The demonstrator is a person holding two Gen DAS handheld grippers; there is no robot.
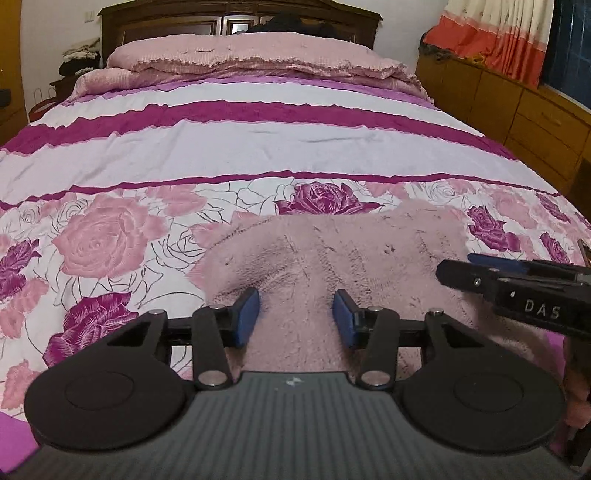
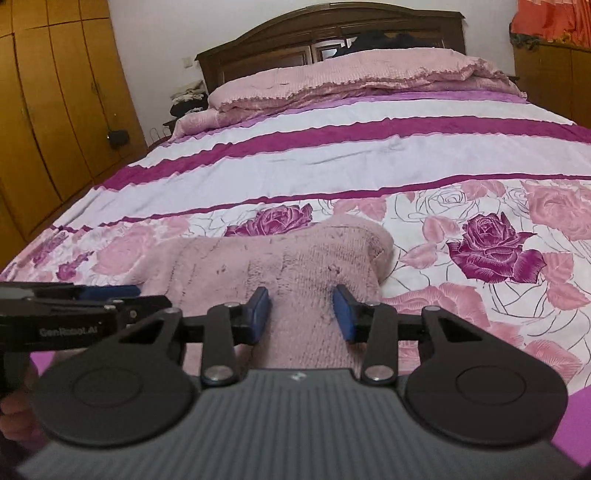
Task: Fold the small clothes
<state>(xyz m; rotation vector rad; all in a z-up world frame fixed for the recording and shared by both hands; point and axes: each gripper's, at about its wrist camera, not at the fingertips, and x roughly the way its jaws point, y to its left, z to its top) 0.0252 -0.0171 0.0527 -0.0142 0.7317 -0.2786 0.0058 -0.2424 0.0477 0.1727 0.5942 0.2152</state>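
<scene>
A small fuzzy pink garment (image 1: 332, 258) lies flat on the flowered bedspread (image 1: 110, 236) near the foot of the bed. It also shows in the right wrist view (image 2: 288, 266). My left gripper (image 1: 295, 319) is open, low over the garment's near left part, its blue pads (image 1: 246, 314) apart with pink fabric between them. My right gripper (image 2: 301, 314) is open over the garment's near right part. The right gripper shows from the side in the left wrist view (image 1: 476, 264); the left gripper shows in the right wrist view (image 2: 122, 293).
The bed runs back to folded pink quilts (image 1: 251, 59) and a dark wooden headboard (image 1: 236, 14). Wooden drawers (image 1: 517, 107) and an orange curtain (image 1: 491, 33) stand on the right. A yellow wardrobe (image 2: 48, 96) stands on the left.
</scene>
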